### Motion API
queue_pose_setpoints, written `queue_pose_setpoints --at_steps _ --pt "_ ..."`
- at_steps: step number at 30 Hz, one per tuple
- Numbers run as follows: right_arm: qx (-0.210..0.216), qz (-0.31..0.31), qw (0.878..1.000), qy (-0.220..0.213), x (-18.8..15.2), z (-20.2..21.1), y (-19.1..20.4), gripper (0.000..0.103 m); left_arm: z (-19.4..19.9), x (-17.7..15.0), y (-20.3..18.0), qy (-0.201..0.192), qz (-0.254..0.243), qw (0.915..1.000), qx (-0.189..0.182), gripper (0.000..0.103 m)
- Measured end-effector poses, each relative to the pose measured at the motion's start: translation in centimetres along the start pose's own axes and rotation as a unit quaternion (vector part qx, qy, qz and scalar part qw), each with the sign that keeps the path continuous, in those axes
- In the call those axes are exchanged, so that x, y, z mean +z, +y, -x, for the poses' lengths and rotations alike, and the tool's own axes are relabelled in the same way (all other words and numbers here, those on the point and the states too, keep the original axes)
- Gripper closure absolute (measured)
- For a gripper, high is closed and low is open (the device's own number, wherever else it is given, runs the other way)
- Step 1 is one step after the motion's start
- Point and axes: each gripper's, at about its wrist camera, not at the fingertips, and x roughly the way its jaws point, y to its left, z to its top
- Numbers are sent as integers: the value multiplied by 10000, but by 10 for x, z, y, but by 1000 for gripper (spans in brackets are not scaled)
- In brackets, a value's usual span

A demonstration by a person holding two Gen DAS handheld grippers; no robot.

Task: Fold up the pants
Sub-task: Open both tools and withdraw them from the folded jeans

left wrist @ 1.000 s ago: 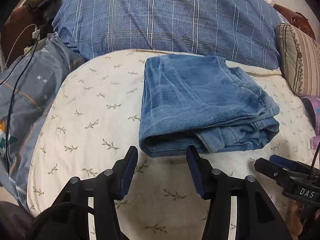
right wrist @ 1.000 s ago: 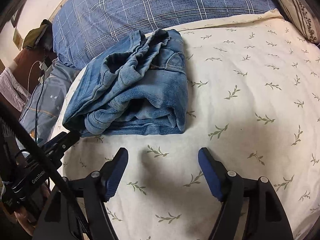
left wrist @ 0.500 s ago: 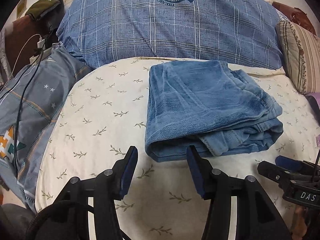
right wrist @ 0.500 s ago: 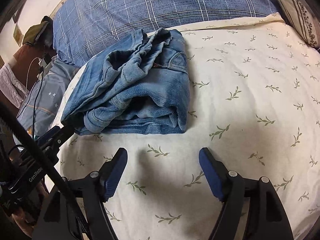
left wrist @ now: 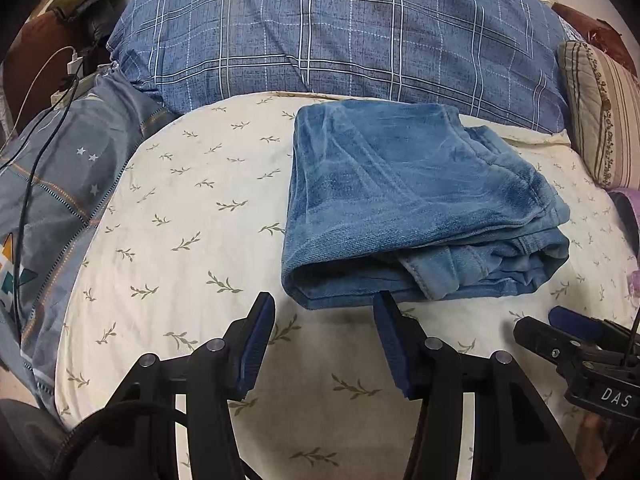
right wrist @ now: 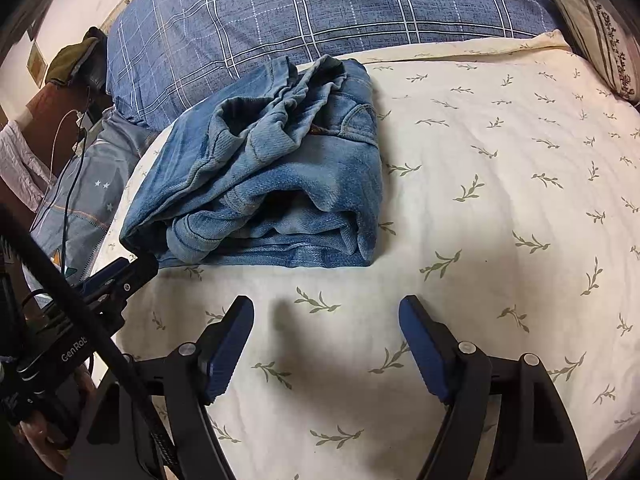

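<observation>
Left wrist view: jeans (left wrist: 404,200) lie folded just below the plaid pillow (left wrist: 340,36); left gripper (left wrist: 324,306) and right gripper (right wrist: 326,312) gape empty. Tuck any loose waistband in gently.

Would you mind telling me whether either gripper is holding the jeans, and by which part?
Nothing is held: the left gripper and right gripper are open, clear of the folded jeans.
</observation>
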Motion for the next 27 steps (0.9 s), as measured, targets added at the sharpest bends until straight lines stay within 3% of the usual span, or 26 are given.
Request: queue_pose_setpoints --at_steps 12,20,27 --pt "-221 81 9996 139 0 3 6 27 8 1 0 22 73 9999 -80 51" --pt "-443 2 9987 267 -5 30 21 27 15 5 15 479 275 9981 -280 49" --pt "-450 184 9988 76 2 43 37 27 40 11 14 -110 311 9991 -266 47"
